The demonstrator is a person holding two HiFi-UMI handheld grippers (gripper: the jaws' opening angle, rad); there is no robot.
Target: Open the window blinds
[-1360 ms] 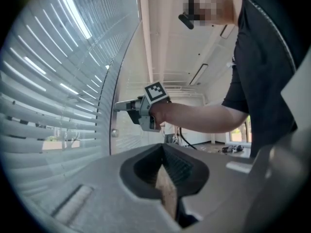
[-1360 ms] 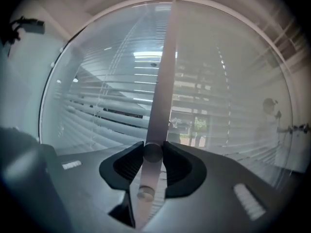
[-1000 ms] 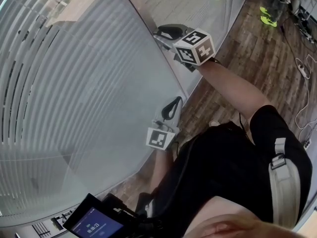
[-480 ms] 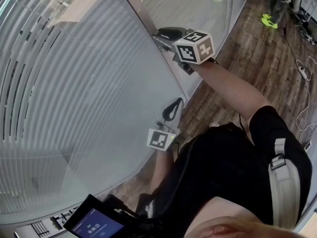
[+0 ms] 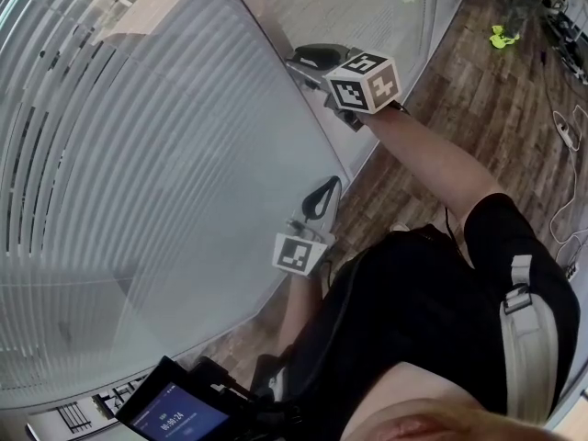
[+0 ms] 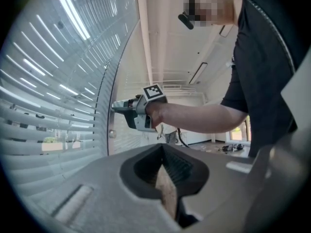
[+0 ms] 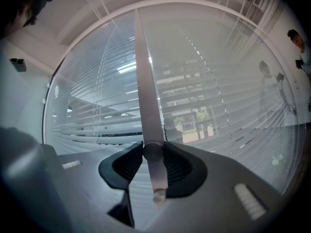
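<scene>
The window blinds (image 5: pixel 138 154) hang with their slats nearly flat, and thin dark gaps show at the left. In the right gripper view the blinds' grey tilt wand (image 7: pixel 146 91) runs up from my right gripper (image 7: pixel 153 152). Both pads touch the wand while the jaws are opening slightly. In the head view my right gripper (image 5: pixel 299 60) reaches level to the blinds' right edge. My left gripper (image 5: pixel 323 191) stays lower beside the blinds, shut with nothing in it (image 6: pixel 167 174). The left gripper view also shows the right gripper (image 6: pixel 116 107) at the wand.
A grey window post (image 5: pixel 276 44) borders the blinds on the right. Behind me lies wooden floor (image 5: pixel 478 99) with cables (image 5: pixel 562 127). A person's yellow shoes (image 5: pixel 503 35) show far back. A small screen device (image 5: pixel 175 413) hangs at my chest.
The right gripper's marker cube has rolled a little on the spot. The left gripper has not moved. The yellow shoes in the background have shifted right.
</scene>
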